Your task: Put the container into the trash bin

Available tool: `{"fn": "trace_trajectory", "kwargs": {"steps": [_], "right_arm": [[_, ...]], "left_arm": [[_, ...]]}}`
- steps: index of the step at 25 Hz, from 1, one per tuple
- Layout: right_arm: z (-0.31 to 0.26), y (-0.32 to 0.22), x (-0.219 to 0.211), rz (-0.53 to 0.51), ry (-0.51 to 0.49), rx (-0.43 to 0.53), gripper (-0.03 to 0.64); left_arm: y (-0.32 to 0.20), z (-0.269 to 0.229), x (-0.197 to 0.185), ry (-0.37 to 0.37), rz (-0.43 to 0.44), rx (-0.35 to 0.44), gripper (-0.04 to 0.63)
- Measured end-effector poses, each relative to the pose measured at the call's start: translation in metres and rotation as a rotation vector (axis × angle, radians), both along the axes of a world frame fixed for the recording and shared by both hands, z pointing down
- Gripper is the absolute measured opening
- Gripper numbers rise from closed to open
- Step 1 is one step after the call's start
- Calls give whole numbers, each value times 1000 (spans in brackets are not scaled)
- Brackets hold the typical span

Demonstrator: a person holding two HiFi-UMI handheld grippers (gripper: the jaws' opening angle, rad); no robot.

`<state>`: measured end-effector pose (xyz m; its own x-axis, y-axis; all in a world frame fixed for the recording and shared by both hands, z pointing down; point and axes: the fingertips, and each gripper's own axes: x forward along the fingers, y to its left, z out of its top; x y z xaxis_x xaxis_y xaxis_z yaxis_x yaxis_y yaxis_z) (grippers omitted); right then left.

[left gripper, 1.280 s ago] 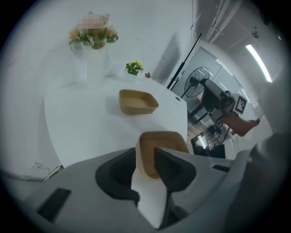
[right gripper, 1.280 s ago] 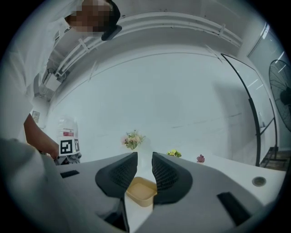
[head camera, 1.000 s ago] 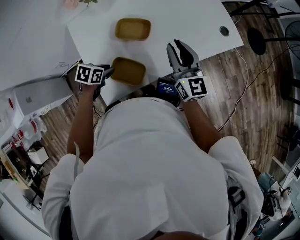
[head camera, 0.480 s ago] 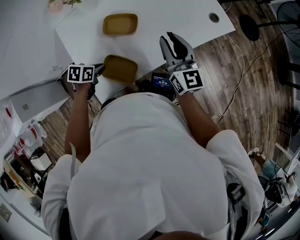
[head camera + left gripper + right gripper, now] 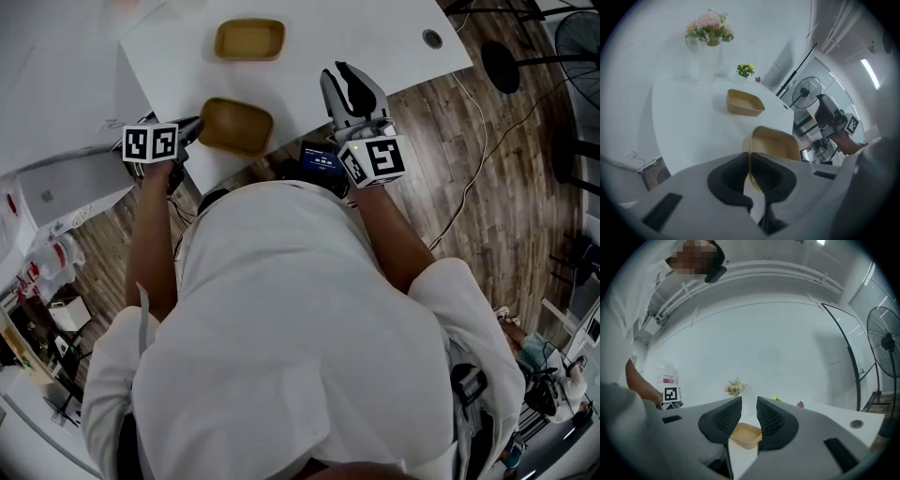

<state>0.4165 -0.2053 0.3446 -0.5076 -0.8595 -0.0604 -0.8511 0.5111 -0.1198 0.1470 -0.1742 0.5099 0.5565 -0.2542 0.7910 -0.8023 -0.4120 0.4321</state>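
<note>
Two tan containers are on the white table. My left gripper holds the near container at the table's front edge. In the left gripper view that gripper is shut on the thin near rim of this container, which is tilted. The second container lies farther back, also seen as the far container. My right gripper hovers to the right over the table's edge. Its jaws stand open around nothing, and a tan container shows low beyond them.
A vase of flowers stands at the table's far side. A grey box-like thing sits left of the table on the wooden floor. A fan and a cable are on the right.
The left jaws have shut on the near container's rim, and gripper and container have risen slightly. The right gripper has shifted only a little.
</note>
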Motion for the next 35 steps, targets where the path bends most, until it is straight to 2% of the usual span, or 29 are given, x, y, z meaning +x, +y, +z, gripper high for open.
{"fn": "trace_trajectory", "kwargs": {"steps": [8, 12, 18, 25, 31, 35], "right_arm": [[-8, 12, -21, -56, 0, 34, 118], [-10, 12, -48, -106, 0, 49, 114], [-14, 18, -108, -226, 7, 68, 114], [-13, 29, -187, -345, 28, 58, 114], [-8, 35, -256, -393, 73, 43, 114], [-6, 33, -306, -386, 99, 31, 114]], "left_arm": [[19, -30, -33, 36, -96, 83, 25], [34, -41, -66, 58, -176, 115, 25], [67, -56, -128, 61, -320, 158, 25], [109, -56, -209, 100, -480, 163, 23], [128, -37, -280, 150, -569, 155, 23], [126, -20, -331, 178, -590, 132, 23]]}}
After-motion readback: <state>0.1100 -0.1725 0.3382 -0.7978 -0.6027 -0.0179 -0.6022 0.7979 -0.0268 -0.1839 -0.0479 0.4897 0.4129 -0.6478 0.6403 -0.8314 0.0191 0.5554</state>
